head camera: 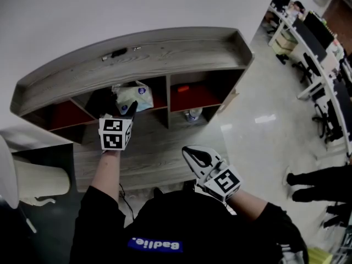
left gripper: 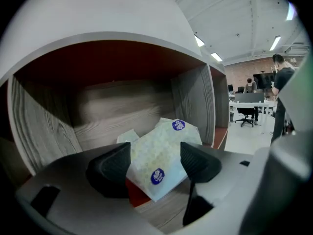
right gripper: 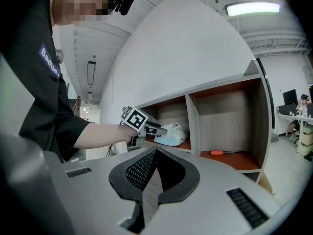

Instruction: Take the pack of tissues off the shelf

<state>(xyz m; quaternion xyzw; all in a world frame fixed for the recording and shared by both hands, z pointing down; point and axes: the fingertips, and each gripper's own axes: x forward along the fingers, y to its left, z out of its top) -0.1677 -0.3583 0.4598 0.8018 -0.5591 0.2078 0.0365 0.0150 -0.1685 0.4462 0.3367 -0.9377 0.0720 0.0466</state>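
Item: pack of tissues (head camera: pixel 133 96) (left gripper: pixel 161 163) (right gripper: pixel 168 133), pale wrapper, two round blue labels.
Location: middle compartment of the wooden shelf (head camera: pixel 165 51), on its red floor; in the head view, at 12 o'clock from the left gripper.
Long axis: in the left gripper view, it runs from 7 o'clock (near corner) to 1 o'clock (far end).
Attitude: tilted. The near corner is low, by the front edge of the compartment floor. The far end is raised toward the back panel.
Labels: one blue label is seen at the near end, the other at the far end.
Left gripper (head camera: pixel 130 110) (left gripper: pixel 155 156): held at the mouth of the middle compartment, fingers spread wide. The pack is seen between them. No squeeze on the wrapper is seen.
Right gripper (head camera: pixel 193 157) (right gripper: pixel 154 173): held back from the shelf at 4 o'clock from the left gripper. Its fingertips are brought together, with nothing between them.
Neighbouring compartment: an orange-handled screwdriver (right gripper: pixel 221 152) is laid on the red floor, at 3 o'clock from the pack.
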